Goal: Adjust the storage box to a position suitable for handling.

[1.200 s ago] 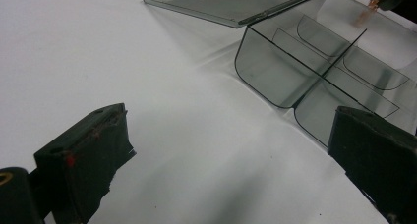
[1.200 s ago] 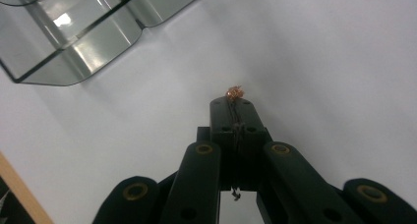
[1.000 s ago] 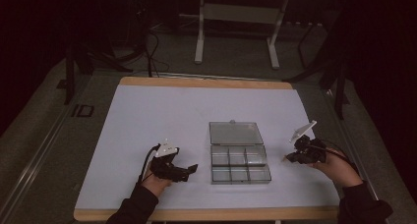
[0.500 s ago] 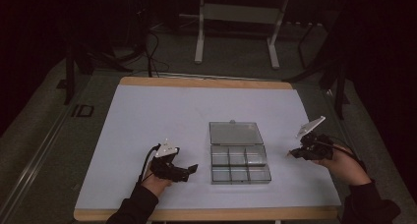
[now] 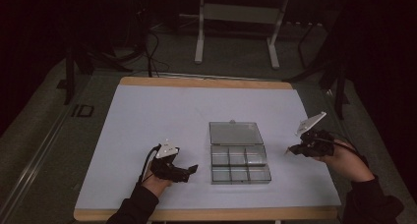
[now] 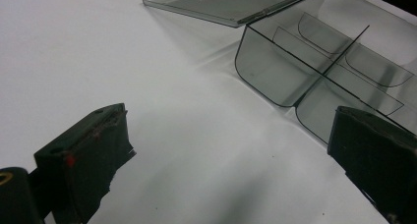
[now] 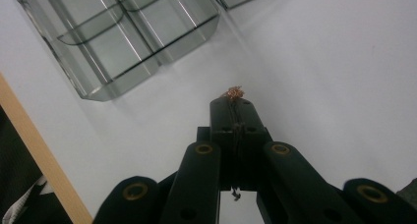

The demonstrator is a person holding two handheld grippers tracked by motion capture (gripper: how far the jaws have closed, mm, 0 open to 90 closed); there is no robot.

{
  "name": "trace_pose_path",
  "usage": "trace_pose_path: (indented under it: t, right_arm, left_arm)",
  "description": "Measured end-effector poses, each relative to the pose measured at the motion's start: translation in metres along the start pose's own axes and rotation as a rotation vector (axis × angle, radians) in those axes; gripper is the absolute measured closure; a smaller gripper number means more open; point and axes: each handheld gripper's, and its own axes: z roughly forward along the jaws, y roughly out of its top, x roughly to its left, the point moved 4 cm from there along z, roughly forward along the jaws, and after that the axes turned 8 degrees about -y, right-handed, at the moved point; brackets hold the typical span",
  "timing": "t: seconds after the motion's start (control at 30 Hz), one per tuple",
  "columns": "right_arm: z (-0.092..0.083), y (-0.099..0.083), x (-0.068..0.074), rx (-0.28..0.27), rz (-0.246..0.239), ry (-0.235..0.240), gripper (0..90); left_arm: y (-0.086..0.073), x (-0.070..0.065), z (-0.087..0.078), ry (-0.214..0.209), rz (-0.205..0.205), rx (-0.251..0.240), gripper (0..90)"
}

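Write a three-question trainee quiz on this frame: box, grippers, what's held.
1. True or false: the lid of the clear compartment box lies open, flat on the table.
2. What does the right gripper pinch at its tips? A) a small coppery tangle B) a blue cap C) nothing
3. Fill in: the left gripper has its jaws ____, with nothing between them.

Key:
1. True; the lid lies flat behind the compartments.
2. A; the small coppery tangle sticks out from the shut jaws.
3. Open.

The tiny coppery tangle pinched at the right gripper tips is too small to identify.
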Motion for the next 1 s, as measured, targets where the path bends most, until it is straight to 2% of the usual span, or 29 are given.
trace_pose_path:
  t: [0.53, 1.0]
  right_arm:
    - [-0.021, 0.028, 0.007, -0.069, -0.093, 0.013, 89.2]
    - [-0.020, 0.053, 0.021, -0.123, -0.185, 0.052, 89.2]
  left_arm:
    - [0.000, 0.000, 0.000, -0.002, -0.005, -0.009, 2.9]
    - [0.000, 0.001, -0.001, -0.003, -0.008, -0.013, 2.9]
